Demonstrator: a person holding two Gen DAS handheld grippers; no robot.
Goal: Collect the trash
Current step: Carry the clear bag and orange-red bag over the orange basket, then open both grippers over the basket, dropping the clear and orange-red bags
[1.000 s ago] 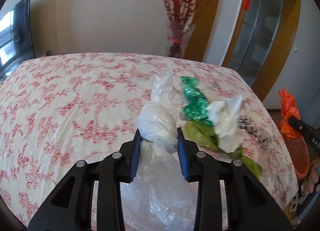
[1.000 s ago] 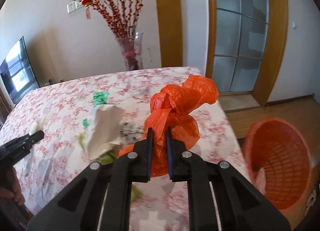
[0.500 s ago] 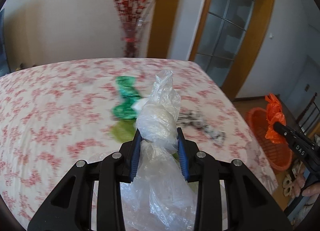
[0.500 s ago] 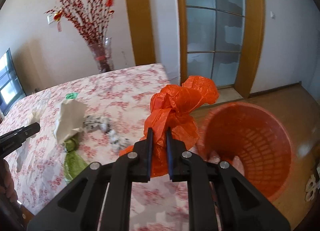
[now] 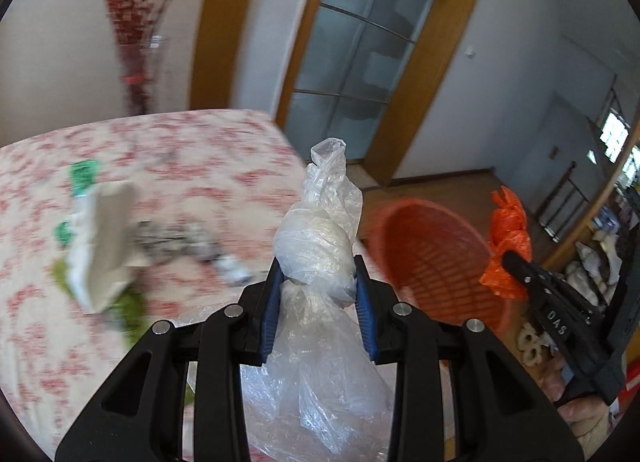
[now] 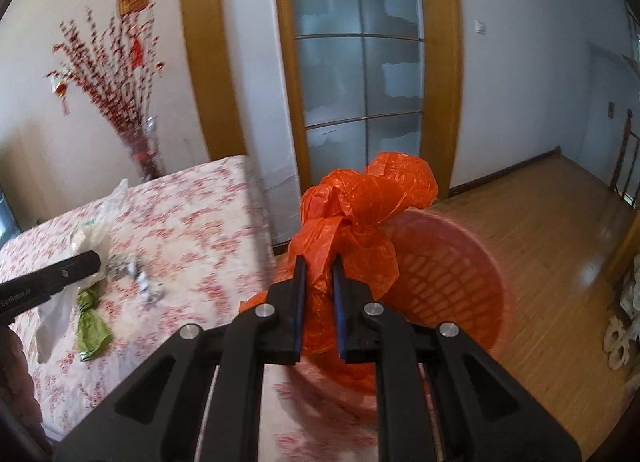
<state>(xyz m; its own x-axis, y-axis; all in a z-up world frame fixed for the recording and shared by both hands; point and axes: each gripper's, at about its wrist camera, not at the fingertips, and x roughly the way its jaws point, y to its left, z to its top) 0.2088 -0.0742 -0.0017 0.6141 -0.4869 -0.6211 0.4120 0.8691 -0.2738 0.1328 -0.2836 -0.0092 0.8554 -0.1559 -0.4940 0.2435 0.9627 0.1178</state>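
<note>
My left gripper (image 5: pixel 316 282) is shut on a knotted clear plastic bag (image 5: pixel 316 246) and holds it above the table's right end. My right gripper (image 6: pixel 318 262) is shut on a knotted orange plastic bag (image 6: pixel 360 201) and holds it over the orange slotted trash basket (image 6: pixel 452 282), which stands on the floor beside the table. In the left wrist view the basket (image 5: pixel 424 258) lies ahead to the right, with the right gripper (image 5: pixel 508 260) and orange bag (image 5: pixel 508 229) beyond it. In the right wrist view the left gripper (image 6: pixel 94 262) is at the left.
On the floral tablecloth (image 5: pixel 180 165) lie white crumpled paper (image 5: pixel 100 238), green wrappers (image 6: pixel 90 322) and a grey speckled wrapper (image 6: pixel 144 286). A glass vase of red branches (image 6: pixel 148 149) stands at the table's far edge. Wooden floor (image 6: pixel 540 221) and a glass door (image 6: pixel 360 81) are behind the basket.
Both grippers have swung right with their bags. The orange bag has moved from over the table edge to over the basket. The clear bag has moved towards the table's right end.
</note>
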